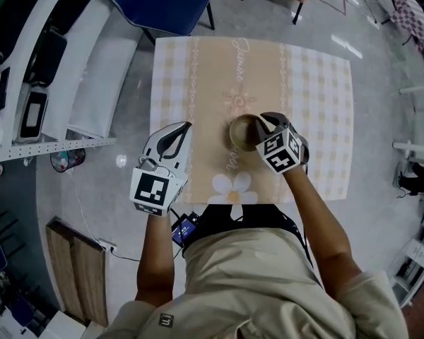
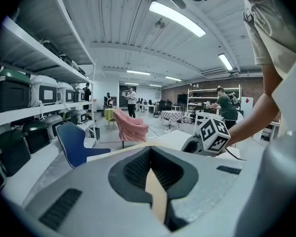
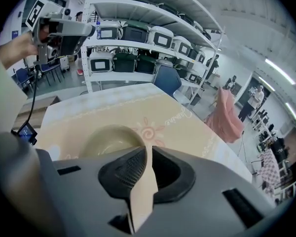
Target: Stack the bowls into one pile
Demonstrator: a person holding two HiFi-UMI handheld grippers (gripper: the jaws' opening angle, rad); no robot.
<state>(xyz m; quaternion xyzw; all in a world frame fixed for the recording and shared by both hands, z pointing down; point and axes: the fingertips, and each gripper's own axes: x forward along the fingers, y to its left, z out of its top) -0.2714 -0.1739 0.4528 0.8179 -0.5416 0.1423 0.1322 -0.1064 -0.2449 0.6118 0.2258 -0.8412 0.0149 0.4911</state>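
The bowl [image 1: 242, 131] sits on the middle band of the tablecloth [image 1: 318, 104], a little toward the near edge of the table, just beyond the big white flower printed there. It's pale olive-beige and stands upright with its mouth open to me. I can't tell whether it's one bowl or several nested.

My right gripper [image 1: 265, 122] comes in from the near right. Its jaws are pinched on the bowl's right-hand rim, one finger inside the wall and one outside. In the right gripper view, the bowl [image 3: 111, 138] curves up to the tips, and a thin strip of its wall runs down between the two dark pads [image 3: 126, 169].

My left gripper [image 1: 184, 127] is well apart from the bowl, over the left edge of the table, pointing away from me. In the left gripper view, its jaws are drawn together at the tips with nothing in them. Only a narrow sliver of beige shows through behind the tips.

Beyond the far left corner of the table stands a blue chair [image 1: 162, 2]. White shelving [image 1: 49, 62] holding dark cases runs along the left side of the room.
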